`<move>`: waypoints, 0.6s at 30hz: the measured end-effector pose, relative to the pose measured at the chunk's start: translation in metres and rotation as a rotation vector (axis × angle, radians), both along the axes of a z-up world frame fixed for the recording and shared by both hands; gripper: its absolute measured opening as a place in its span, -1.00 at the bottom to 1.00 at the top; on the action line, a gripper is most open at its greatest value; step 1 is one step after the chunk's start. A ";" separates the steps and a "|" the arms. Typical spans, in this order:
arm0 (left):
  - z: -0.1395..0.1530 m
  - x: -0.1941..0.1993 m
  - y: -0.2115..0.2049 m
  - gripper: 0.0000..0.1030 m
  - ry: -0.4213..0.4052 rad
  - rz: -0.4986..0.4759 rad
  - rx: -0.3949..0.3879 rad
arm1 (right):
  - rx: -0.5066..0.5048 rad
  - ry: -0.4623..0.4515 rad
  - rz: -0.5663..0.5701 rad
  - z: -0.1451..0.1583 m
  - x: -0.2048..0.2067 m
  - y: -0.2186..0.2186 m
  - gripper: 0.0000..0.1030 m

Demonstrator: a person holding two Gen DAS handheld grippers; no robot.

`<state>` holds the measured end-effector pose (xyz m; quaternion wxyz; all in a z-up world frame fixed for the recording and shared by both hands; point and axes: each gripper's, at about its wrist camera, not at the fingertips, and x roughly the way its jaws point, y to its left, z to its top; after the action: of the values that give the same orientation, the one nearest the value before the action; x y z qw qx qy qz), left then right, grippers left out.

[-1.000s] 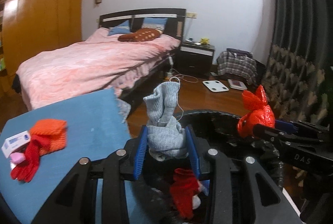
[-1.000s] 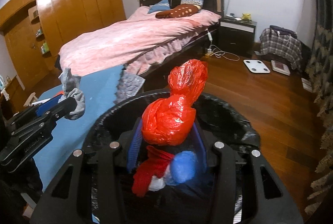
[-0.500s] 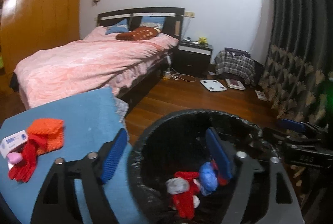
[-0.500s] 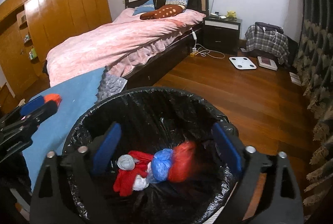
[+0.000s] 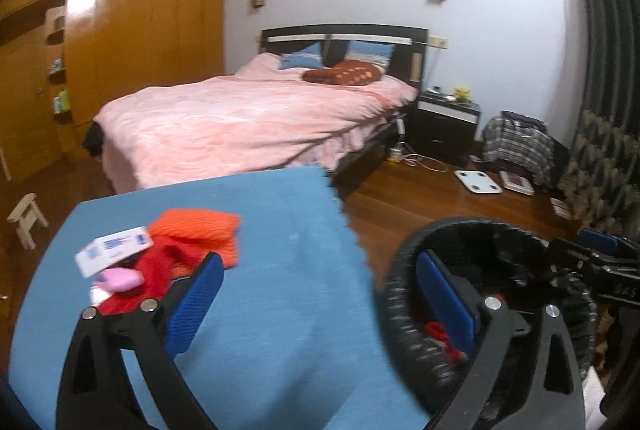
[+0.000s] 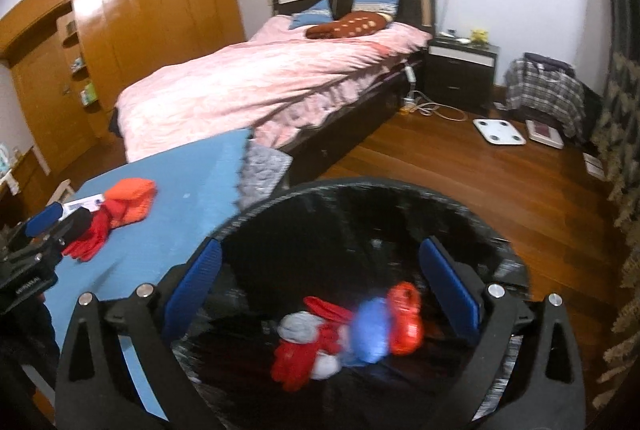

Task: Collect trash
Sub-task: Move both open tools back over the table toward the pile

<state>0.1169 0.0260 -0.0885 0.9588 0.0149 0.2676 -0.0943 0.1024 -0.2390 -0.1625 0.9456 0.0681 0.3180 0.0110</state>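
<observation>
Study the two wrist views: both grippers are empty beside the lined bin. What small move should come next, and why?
Probably swing the left gripper toward the pile on the blue cloth. Its jaws have just been opening and hold nothing, and the white box, red glove and orange knit lie there uncollected, while the bin already holds the dropped items.

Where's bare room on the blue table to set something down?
Free: the blue table, from the orange knit across to the edge by the bin, and the near side. Crowded: far-left corner, with knit, red glove, white box, pink item.
</observation>
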 end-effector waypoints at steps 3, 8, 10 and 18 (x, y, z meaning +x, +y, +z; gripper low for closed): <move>-0.001 -0.001 0.022 0.85 -0.004 0.047 0.014 | 0.002 -0.005 0.054 0.003 0.012 0.026 0.88; -0.008 -0.001 0.062 0.85 -0.003 0.148 0.036 | 0.005 -0.025 0.138 0.008 0.031 0.069 0.88; -0.013 0.000 0.078 0.85 0.000 0.189 0.039 | 0.005 -0.027 0.165 0.008 0.037 0.085 0.88; -0.035 0.007 0.132 0.85 0.033 0.325 0.047 | -0.010 -0.009 0.231 -0.001 0.059 0.129 0.88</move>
<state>0.1235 0.1577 -0.1239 0.9563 -0.0079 0.2844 0.0678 0.1612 -0.1105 -0.1634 0.9398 0.0263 0.3194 0.1187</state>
